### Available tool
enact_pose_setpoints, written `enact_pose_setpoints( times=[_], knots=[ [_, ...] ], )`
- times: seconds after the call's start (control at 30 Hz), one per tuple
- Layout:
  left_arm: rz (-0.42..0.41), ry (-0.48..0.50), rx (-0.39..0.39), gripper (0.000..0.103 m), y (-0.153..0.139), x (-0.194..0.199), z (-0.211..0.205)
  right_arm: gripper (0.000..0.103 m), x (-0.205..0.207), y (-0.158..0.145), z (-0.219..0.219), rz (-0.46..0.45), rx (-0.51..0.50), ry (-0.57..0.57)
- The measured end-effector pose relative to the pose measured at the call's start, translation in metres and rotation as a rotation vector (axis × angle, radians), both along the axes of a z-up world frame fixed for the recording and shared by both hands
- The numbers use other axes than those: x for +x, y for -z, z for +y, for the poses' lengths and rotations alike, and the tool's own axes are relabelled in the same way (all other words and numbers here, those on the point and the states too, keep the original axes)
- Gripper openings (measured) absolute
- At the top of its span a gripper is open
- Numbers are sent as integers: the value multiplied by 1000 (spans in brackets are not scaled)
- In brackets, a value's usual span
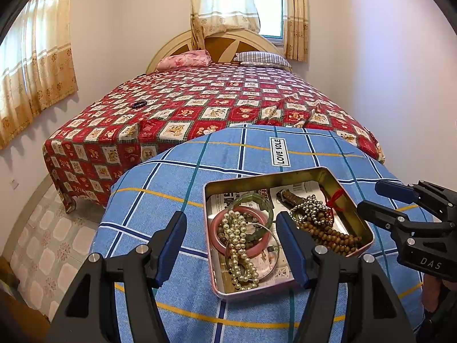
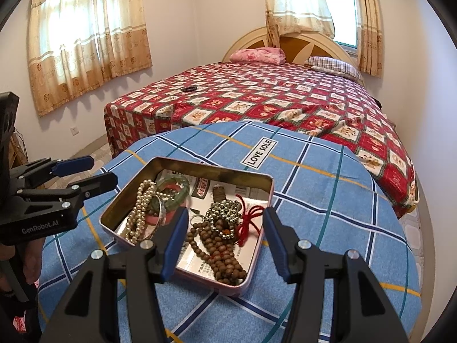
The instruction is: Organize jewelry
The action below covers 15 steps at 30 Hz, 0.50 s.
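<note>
An open metal tin [image 1: 360, 219] [image 2: 200, 169] lies on the blue checked tablecloth [image 1: 160, 188] [image 2: 328, 200]. Inside are a pearl necklace [image 1: 240, 245] [image 2: 140, 200], a pink bangle [image 1: 212, 228], a green bangle [image 1: 251, 200] [image 2: 182, 184], a wooden bead string [image 1: 328, 234] [image 2: 222, 254], a metal bead chain [image 1: 311, 204] [image 2: 225, 211], a red cord [image 1: 335, 195] [image 2: 251, 217] and a brown-strapped watch [image 1: 288, 197]. My left gripper [image 1: 230, 215] [image 2: 102, 168] hovers open near the tin's left part. My right gripper [image 2: 225, 211] [image 1: 371, 195] hovers open near its right part. Neither holds anything.
A bed with a red patterned cover [image 1: 217, 105] [image 2: 285, 100] stands right behind the table, and a dark bracelet [image 1: 139, 103] [image 2: 189, 89] lies on it. Two pillows rest at the headboard. Tiled floor [image 1: 51, 237] shows to the left, and curtained windows are beyond.
</note>
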<state>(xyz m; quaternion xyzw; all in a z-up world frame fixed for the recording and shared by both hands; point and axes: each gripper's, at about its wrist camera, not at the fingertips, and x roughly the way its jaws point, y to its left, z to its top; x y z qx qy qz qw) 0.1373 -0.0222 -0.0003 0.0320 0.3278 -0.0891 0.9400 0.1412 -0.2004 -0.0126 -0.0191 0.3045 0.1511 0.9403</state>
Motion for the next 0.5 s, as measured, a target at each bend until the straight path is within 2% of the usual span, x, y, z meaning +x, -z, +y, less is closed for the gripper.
enact_pose_setpoints(
  times=[0.5],
  knots=[
    [8,-6,1,66,3,-1,2,57,-1,2,3,4,0,-4]
  ],
)
